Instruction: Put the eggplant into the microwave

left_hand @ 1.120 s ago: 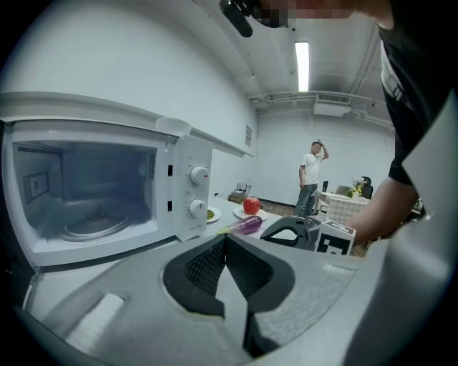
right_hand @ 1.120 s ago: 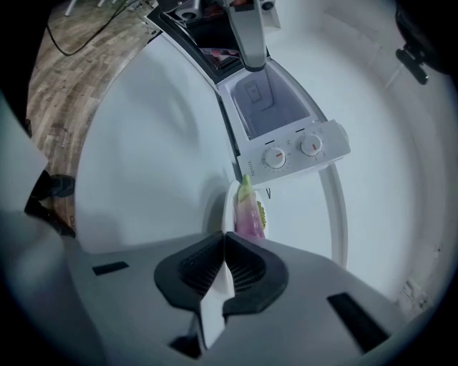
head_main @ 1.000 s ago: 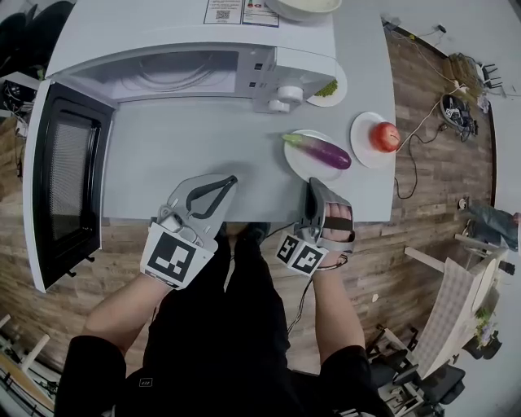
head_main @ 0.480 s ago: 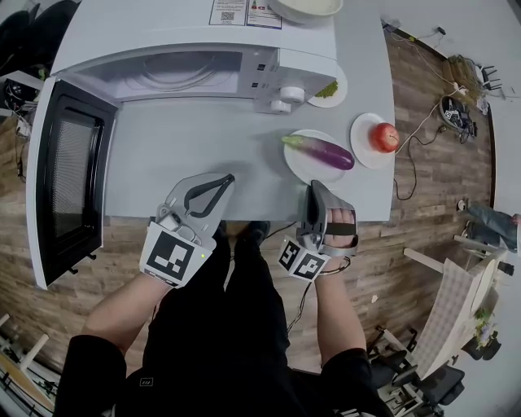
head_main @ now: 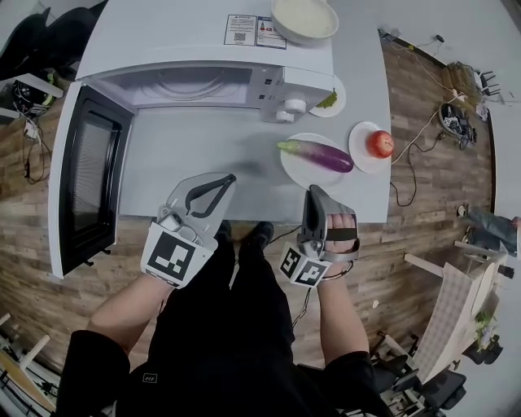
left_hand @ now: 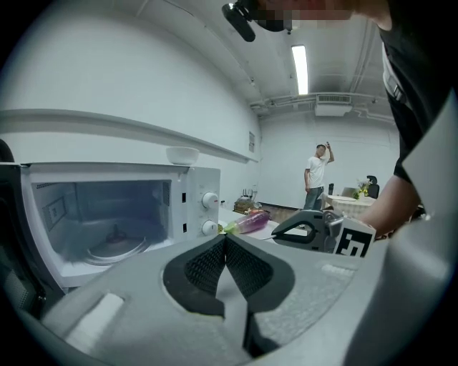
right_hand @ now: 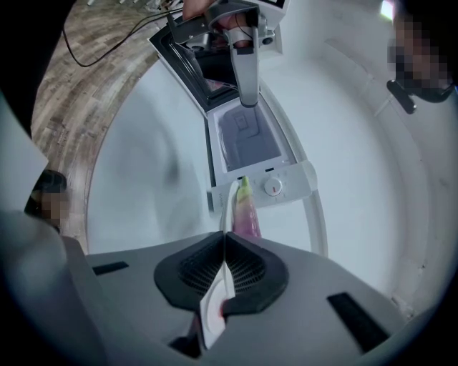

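Floor [head_main: 440, 106], brown wood, all around. Surface [head_main: 195, 155], gray and wide, under all the things. Microwave [head_main: 203, 57], white, at the back of the surface. Door [head_main: 85, 191] swung wide open to the left. Round glass tray [left_hand: 114, 246] inside. Two knobs [head_main: 295, 104] on the front, at the right side. Bowl [head_main: 304, 18] sitting on top of the microwave.

Left tool [head_main: 230, 179] held over the near edge of the surface, in front of the microwave's open mouth. Jaws pressed together, with nothing between them. Right tool [head_main: 310, 194] held over the near edge too, just on the near side of the eggplant's plate and pointing toward it. Jaws closed as well, holding nothing. Near the eggplant but apart from it.

Plate [head_main: 303, 173], white and round, on the surface to the right of the microwave. Eggplant [head_main: 317, 155] lying flat on that plate, purple, with the green end toward the microwave. Outside the microwave, not yet in it. Second plate [head_main: 364, 159] just beside the first, further right, with a red tomato [head_main: 378, 143] on it. Small third plate [head_main: 338, 85] tucked by the microwave's right side, with something green [head_main: 327, 99] on it.
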A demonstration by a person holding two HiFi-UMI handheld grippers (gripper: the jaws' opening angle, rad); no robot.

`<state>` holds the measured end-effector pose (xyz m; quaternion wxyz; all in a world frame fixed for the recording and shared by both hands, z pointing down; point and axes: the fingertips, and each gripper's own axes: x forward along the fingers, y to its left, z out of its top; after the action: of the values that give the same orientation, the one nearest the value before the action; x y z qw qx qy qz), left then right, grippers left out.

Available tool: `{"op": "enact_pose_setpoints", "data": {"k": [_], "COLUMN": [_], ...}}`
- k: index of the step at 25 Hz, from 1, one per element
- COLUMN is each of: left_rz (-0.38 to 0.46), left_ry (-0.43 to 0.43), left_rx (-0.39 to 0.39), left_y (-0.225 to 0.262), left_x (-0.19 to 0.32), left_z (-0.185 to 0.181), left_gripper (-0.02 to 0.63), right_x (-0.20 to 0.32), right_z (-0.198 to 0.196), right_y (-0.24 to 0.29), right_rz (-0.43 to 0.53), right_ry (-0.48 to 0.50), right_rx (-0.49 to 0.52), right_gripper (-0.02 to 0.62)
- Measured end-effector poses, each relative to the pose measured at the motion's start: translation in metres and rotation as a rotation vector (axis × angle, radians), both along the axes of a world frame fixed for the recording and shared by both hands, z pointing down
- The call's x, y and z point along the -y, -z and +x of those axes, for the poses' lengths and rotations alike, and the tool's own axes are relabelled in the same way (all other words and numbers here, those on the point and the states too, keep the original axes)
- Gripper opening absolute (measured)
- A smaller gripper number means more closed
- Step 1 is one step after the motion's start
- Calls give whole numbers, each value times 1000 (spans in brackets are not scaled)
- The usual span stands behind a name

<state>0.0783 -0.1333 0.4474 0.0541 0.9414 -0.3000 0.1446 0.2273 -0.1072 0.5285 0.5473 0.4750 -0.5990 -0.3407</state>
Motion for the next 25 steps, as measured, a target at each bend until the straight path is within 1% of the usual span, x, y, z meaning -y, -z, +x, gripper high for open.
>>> {"op": "enact_pose_setpoints", "data": {"k": [5, 13, 19, 25], "left_rz": [29, 24, 48, 44], "left_ry": [20, 66, 94, 149], "left_rx": [-5, -42, -36, -21], "left_y": [17, 34, 45, 51], "left_x": [3, -3, -7, -12], "left_z": [-11, -35, -58, -84], "left_gripper": [9, 9, 9, 9], "right_x": [1, 2, 3, 11], "right_z": [-19, -49, -76, -115], "right_y": [15, 45, 61, 71], "right_rz": [7, 40, 47, 53], "right_ry": [41, 102, 152, 255], "right_rx": [6, -7, -5, -16], "right_gripper": [21, 21, 21, 21]}}
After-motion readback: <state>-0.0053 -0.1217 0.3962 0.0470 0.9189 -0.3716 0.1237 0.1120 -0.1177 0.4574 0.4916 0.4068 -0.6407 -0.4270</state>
